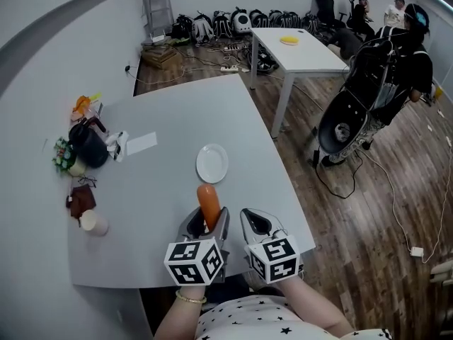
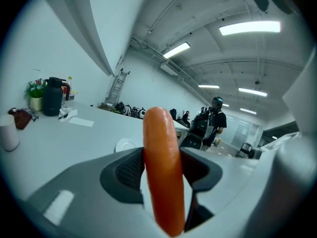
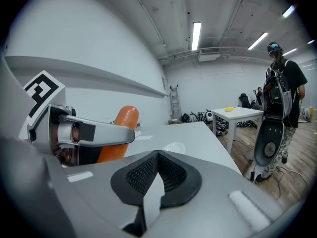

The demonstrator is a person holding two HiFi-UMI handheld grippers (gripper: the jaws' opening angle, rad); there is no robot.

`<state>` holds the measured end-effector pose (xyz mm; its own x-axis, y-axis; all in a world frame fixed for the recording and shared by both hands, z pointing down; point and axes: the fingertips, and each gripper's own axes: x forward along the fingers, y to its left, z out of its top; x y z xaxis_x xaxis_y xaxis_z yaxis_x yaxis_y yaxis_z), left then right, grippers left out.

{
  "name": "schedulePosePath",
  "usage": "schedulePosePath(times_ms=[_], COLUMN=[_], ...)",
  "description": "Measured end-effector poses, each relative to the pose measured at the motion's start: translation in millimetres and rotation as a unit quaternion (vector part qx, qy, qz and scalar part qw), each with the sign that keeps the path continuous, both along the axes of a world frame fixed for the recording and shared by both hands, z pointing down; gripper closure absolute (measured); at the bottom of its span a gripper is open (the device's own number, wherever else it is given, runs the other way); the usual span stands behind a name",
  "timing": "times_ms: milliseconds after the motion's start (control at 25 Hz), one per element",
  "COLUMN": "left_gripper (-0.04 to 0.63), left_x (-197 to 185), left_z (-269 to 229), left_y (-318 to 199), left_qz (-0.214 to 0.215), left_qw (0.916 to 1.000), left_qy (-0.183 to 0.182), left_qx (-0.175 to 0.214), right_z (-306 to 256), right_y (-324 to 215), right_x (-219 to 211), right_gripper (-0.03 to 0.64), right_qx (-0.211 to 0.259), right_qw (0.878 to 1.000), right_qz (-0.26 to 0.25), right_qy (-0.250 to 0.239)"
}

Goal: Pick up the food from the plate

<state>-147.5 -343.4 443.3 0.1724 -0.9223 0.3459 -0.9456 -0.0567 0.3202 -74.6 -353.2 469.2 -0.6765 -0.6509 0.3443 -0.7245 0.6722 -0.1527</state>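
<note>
Head view | our left hand-held gripper (image 1: 206,225) clamps the orange sausage (image 1: 208,202) | our right hand-held gripper (image 1: 256,222) jaws together | white plate (image 1: 212,163) on tabletop (image 1: 159,186)

Grey table (image 1: 170,119): plate (image 1: 212,163), perhaps cup (image 1: 93,222)

Sausage (image 1: 208,205) over the desk's (image 1: 163,190) near edge.
It sits between left gripper's (image 1: 207,220) jaws; plate (image 1: 212,163) on desk just beyond, right gripper (image 1: 256,222) alongside, jug (image 1: 90,147) far left.

Lab workroom: white table (image 1: 315,57), backpacks (image 1: 223,25), ladder (image 1: 157,6)
</note>
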Motion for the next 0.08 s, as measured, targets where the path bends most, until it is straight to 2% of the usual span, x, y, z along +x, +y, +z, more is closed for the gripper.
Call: schedulePosePath(times_ms=[80], left_gripper=[0.373], left_x=[1.7], left_z=[0.7], left_y=[1.2], left_qz=[0.002], left_qw=[1.0], left_qy=[0.0], left_qx=[0.0], right_z=[0.6], right_y=[0.6], right_x=[0.6], right_gripper=[0.618], right_qx=[0.0], right_qw=[1.0], right_qz=[0.001], right_qy=[-0.001])
